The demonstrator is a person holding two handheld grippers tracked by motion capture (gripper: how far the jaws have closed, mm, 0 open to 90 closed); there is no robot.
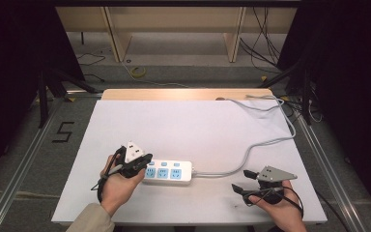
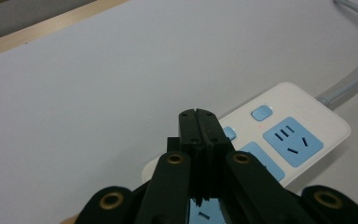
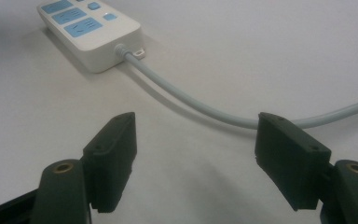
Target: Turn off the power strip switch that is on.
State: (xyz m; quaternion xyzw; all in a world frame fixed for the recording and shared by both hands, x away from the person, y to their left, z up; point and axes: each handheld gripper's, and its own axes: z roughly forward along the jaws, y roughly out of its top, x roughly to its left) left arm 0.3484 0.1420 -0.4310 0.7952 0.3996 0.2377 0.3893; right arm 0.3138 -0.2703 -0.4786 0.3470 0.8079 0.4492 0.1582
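Observation:
A white power strip [image 1: 169, 172] with blue sockets and blue switches lies near the table's front, and its grey cable [image 1: 251, 147] runs right and back off the far edge. My left gripper [image 1: 148, 161] is shut with nothing between its jaws. Its closed tips [image 2: 199, 115] sit over the strip [image 2: 303, 121] near its row of switches; I cannot tell whether they touch it. My right gripper [image 1: 240, 181] rests open to the right of the strip. Between its spread jaws [image 3: 196, 130] are bare table and the cable [image 3: 191, 100], with the strip [image 3: 91, 23] farther off.
A white sheet [image 1: 188, 121] covers the table, and a wooden strip [image 1: 183, 94] shows at its far edge. Cables [image 1: 265, 104] pile up at the far right corner. A "5" mark [image 1: 63, 131] is on the floor to the left.

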